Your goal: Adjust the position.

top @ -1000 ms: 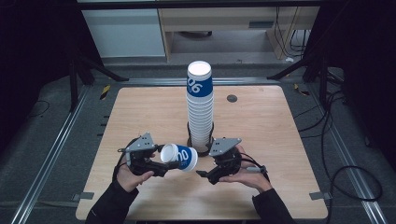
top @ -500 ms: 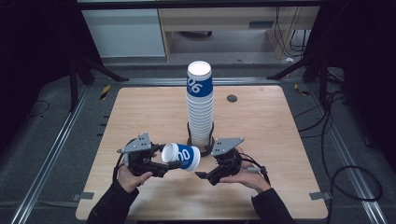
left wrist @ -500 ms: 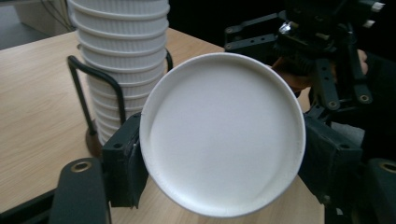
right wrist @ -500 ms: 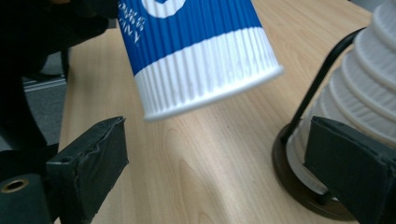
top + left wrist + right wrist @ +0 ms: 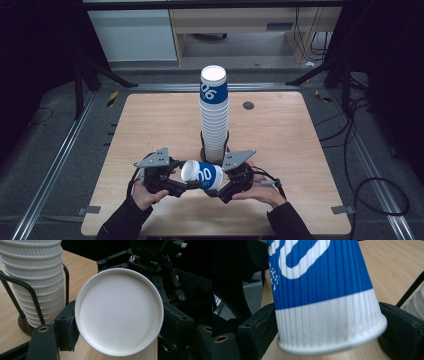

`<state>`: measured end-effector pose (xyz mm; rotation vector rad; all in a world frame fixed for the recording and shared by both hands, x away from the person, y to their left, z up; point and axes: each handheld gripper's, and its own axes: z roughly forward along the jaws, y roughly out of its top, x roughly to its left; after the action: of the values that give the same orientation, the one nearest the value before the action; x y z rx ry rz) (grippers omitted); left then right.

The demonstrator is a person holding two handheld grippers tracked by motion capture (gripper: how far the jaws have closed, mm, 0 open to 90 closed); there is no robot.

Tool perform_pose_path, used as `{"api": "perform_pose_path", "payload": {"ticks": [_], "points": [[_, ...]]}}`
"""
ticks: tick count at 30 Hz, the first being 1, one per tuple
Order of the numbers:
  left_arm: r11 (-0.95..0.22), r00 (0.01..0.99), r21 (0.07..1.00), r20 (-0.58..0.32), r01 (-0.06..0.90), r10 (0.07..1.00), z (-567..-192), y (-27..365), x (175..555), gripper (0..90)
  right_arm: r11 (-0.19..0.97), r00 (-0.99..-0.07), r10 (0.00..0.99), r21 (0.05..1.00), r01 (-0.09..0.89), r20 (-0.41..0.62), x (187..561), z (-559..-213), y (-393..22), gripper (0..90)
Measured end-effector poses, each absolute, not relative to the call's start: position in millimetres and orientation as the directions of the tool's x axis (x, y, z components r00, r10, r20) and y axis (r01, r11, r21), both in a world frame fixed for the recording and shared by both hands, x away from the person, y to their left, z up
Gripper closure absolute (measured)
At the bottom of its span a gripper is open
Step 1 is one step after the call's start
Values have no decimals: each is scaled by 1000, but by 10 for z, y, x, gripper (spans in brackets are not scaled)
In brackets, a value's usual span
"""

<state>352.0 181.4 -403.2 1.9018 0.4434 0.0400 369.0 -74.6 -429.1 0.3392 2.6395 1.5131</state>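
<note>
The left gripper (image 5: 192,185) pinches the paper cup (image 5: 202,175) near its closed base, one black jaw pressed on each side of it; in the left gripper view the cup's round white bottom (image 5: 119,312) faces the camera between those jaws. The right gripper (image 5: 218,189) stands at the cup's open end. Its jaws have just been closing, with the rim end of the cup (image 5: 329,315) between them; the left jaw sits against the ribbed wall, but whether the right jaw presses on it cannot be told.

The cup lies on its side in the air just above the near part of the table (image 5: 150,120), between the two grippers, directly in front of the stack of cups (image 5: 214,120).

Its wall is finely ribbed. A wide blue band covers most of it, with a white band at the rim end and a rolled white lip. Large white figures on the blue read "00" in the high view; beside them runs a line of small white print, too fine to read. In the right gripper view a thick white curve from one figure shows on the blue.

The top cup of the stack bears similar white figures, which look like "06". The stack stands upside down in a dark wire holder (image 5: 32,292) with a round brown foot.
</note>
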Motion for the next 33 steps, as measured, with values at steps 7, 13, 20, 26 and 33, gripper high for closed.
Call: {"api": "perform_pose_path", "payload": {"ticks": [7,13,20,26,33], "points": [[-315,934,907,-181,280,309,-4042,1791,3514,264,488,-979,199,862,138,44,3678,-4317,-719,134],[-312,931,904,-193,291,308,-4046,1791,3527,260,486,-980,193,863,140,50,3686,-4324,-728,147],[-305,931,910,-183,282,316,-4005,1827,3522,215,502,-981,186,854,135,46,3691,-4335,-738,155],[-342,931,895,-174,286,322,-3952,1914,3546,169,544,-979,204,830,119,6,3699,-4330,-772,156],[-453,936,842,-156,293,316,-4027,1840,3561,147,610,-976,212,786,96,-45,3687,-4353,-738,156]]}}
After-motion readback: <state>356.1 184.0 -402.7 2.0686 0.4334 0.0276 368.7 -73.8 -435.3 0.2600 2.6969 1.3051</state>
